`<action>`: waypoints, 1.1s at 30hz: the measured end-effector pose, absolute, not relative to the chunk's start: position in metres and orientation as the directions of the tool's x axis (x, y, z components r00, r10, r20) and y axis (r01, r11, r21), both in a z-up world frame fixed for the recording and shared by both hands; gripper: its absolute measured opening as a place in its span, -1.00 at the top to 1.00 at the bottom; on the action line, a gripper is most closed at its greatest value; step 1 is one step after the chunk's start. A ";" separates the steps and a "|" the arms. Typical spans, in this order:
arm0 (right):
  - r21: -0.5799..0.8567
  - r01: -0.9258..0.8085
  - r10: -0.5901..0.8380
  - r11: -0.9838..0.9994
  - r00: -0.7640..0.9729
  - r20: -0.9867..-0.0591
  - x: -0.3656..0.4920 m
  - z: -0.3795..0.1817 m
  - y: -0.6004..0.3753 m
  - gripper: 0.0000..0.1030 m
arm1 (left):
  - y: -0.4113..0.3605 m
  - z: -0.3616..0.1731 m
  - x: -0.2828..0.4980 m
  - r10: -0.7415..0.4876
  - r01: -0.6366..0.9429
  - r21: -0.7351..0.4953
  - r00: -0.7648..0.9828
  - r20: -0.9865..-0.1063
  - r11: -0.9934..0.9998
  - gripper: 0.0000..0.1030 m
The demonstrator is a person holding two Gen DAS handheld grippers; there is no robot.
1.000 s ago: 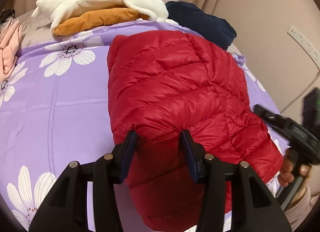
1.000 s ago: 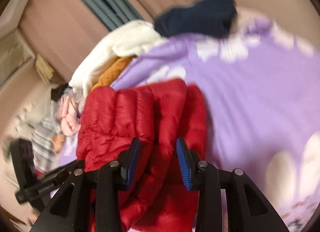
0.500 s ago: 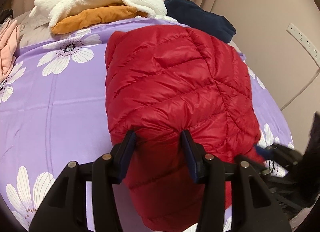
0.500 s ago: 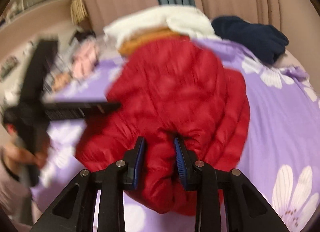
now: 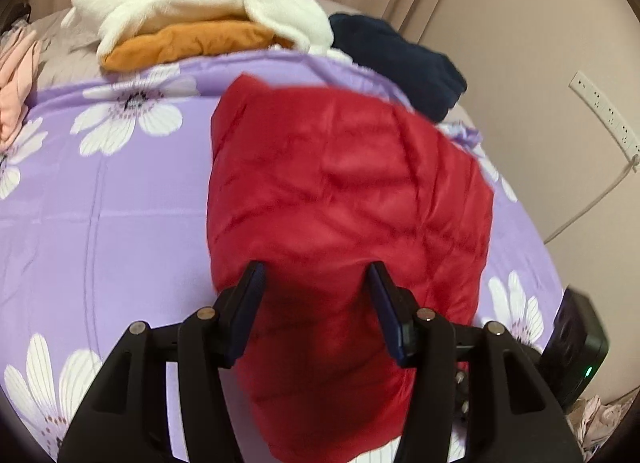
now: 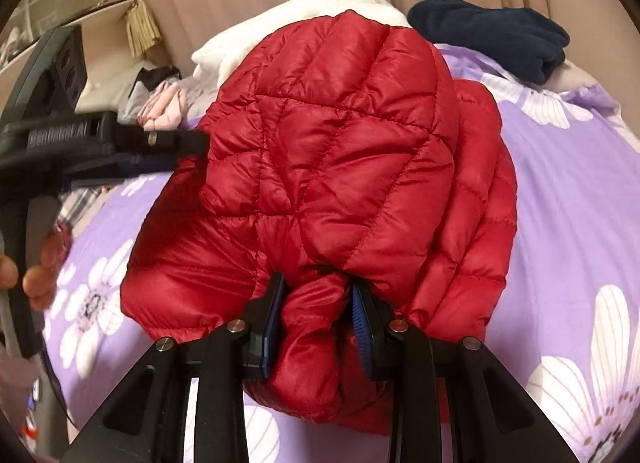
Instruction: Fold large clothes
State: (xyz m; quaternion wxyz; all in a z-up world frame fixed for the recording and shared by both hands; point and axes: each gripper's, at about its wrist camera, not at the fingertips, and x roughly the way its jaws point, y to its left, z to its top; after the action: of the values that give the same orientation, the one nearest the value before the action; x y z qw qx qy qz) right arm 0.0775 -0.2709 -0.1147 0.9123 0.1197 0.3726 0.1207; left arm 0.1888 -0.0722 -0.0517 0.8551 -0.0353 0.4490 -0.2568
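Two grippers work one red puffer jacket [image 6: 340, 151], which lies folded on the purple flowered bedspread [image 5: 100, 191], roughly mid-bed, with the stack of white and orange clothes [image 5: 200, 19] and a navy garment [image 5: 400, 55] beyond its far end; my right gripper [image 6: 318, 315] pinches a bunched fold at the jacket's near edge, pads pressed into the fabric; my left gripper [image 5: 316, 303] has its jaws opening, the jacket's near end between them, and through the blur I cannot tell whether the pads touch it.

I judge the jacket light, soft and springy, its quilted shell slick; it will puff back and slide unless I take a thick bunch at a hem or folded edge, as the right gripper does, rather than a single skin of shell.

Its long axis runs away from me in the left wrist view, from the near edge of the bed towards the clothes stack; the near end sits in my jaws, the far end is rounded.
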 end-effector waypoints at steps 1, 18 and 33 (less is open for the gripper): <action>0.306 -0.131 0.308 0.943 0.694 -0.651 0.076 -0.114 -0.271 0.39 | -0.075 -0.049 0.192 -0.473 0.410 -0.290 0.471 -0.744 0.865 -0.02; 0.375 -0.166 0.377 0.912 0.701 -0.605 0.061 -0.095 -0.276 0.35 | -0.106 -0.077 0.245 -0.415 0.384 -0.257 0.416 -0.809 0.887 -0.11; 0.324 -0.058 0.237 0.944 0.803 -0.546 0.114 -0.042 -0.294 0.33 | -0.103 -0.074 0.243 -0.423 0.384 -0.262 0.429 -0.798 0.885 -0.11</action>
State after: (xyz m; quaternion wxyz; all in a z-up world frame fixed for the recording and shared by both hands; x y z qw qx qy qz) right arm 0.1141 -0.2940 -0.0415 0.9381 0.1475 0.3035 0.0784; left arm 0.2434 -0.1033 -0.0738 0.8451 -0.0202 0.4779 -0.2389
